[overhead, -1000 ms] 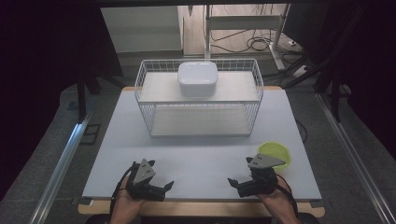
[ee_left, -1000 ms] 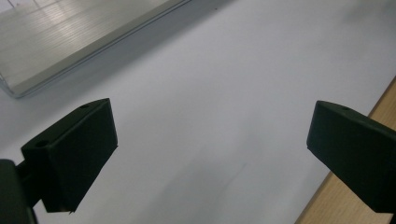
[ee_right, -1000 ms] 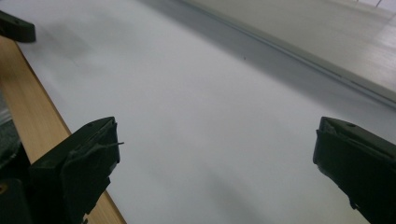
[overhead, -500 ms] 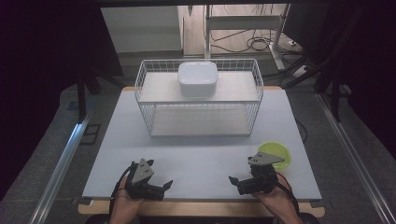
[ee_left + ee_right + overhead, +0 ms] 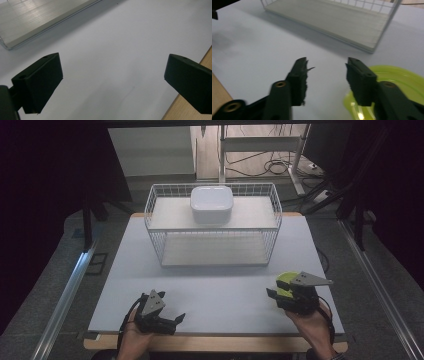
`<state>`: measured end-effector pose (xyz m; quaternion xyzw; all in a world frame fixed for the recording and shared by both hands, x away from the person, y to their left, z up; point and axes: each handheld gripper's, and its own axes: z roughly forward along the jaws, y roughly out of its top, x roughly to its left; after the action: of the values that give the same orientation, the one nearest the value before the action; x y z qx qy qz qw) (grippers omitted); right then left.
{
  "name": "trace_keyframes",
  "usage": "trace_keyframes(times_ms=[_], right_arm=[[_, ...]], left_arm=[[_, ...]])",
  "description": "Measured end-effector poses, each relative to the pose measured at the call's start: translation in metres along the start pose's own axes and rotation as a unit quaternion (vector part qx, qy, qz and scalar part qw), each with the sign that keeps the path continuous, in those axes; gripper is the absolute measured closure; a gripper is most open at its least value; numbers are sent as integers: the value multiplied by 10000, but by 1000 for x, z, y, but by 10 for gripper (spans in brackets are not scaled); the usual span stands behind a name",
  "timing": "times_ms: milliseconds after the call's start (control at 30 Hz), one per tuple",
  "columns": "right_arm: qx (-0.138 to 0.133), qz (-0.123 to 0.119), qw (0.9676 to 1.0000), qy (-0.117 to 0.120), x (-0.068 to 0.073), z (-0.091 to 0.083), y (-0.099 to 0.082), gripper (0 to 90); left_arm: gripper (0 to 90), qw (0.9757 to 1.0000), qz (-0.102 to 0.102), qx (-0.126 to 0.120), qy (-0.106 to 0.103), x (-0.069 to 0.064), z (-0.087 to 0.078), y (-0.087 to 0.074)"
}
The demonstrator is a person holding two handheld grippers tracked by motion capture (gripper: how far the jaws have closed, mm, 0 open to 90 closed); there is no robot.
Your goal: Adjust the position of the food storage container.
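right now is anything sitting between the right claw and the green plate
Nothing visible. The right claw hangs just beside the green plate, its jaws having just narrowed with nothing between them. One jaw already overlaps the plate's near rim, and bare table lies around.

The right gripper (image 5: 325, 75) has just been closing its jaws, nothing between them. A yellow-green plate (image 5: 402, 82) lies lower right; a wire basket (image 5: 372, 27) spans the top.
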<state>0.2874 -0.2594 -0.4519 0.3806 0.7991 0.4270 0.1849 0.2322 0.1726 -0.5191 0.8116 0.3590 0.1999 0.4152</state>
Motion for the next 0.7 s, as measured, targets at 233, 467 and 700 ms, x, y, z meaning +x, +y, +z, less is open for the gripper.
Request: trace_keyframes(times_ms=[233,467,700], right_arm=[[27,200,9987,-459,-27,-12,-4,753],[136,449,9948,-901,-51,-19,-10,900],[149,742,9885,-1306,-78,-28,-20,900]], left_arm=[[16,10000,-12,30,-28,0,1,0],[16,10000,-50,45,-60,1,2,-1],[16,9999,-104,49,-84,3,2,-2]])
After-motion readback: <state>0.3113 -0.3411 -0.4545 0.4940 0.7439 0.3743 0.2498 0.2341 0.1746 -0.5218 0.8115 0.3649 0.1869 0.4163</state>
